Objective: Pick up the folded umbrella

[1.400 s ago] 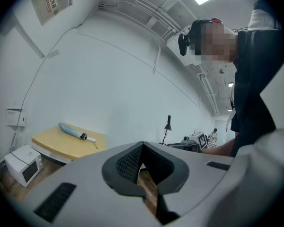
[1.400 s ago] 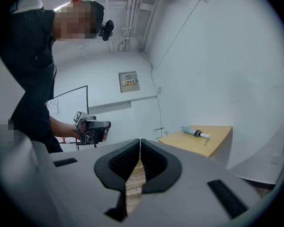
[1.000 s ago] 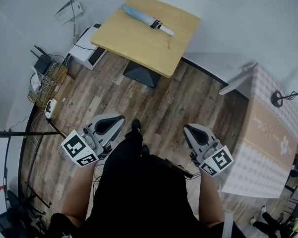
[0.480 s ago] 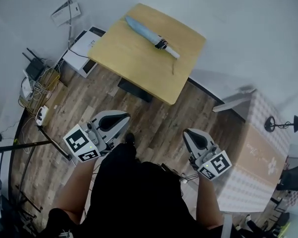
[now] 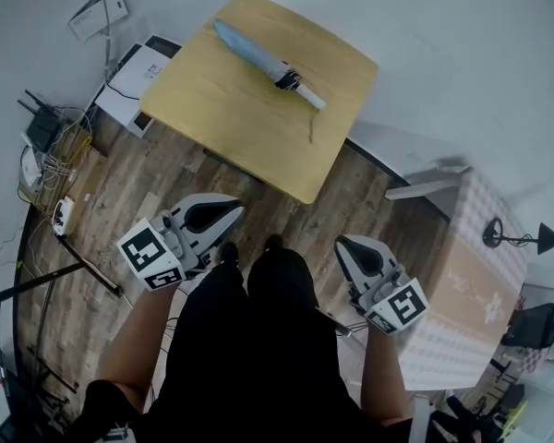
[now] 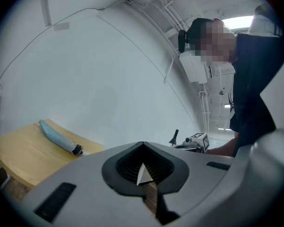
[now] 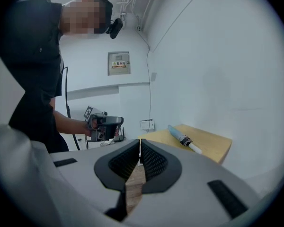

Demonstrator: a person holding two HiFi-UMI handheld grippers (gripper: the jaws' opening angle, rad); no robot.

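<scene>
The plank floor [image 5: 351,192] spreads under everything; on it stands the pale wooden surface [image 5: 212,118], ahead of the person; the left claw [image 5: 229,205] and the right claw [image 5: 344,245] are held over the floor on the near side of that surface, apart from each other, each with its jaws pressed together on nothing; the folded umbrella [image 5: 257,55], blue with a white handle, lies slantwise on the surface's far part, untouched.

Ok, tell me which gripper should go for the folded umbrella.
Right, narrowly. The folded umbrella lies nearly ahead of the right gripper, its white handle end toward that side; for the left gripper it sits far off to one side. Both have shut jaws.
</scene>
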